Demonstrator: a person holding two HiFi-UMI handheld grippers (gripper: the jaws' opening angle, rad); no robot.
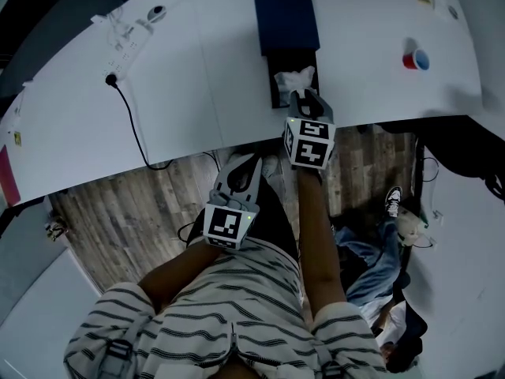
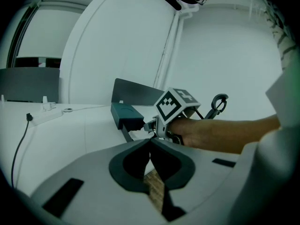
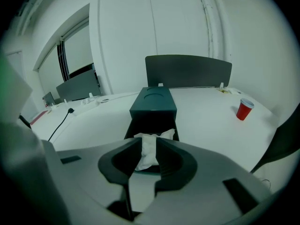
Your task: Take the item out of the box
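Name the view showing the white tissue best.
The right gripper view: the white tissue sits centred, pinched between the jaws. The head view shows it small; the left gripper view doesn't show it clearly.

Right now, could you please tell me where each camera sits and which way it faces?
Head view: on the person's head, looking down at the white table, dark box, forearms and striped shirt.
Left gripper view: on the left gripper, shut empty, facing the right gripper and right forearm.
Right gripper view: on the right gripper, facing the dark box; jaws shut on the white tissue.
Shared: all three show the box.
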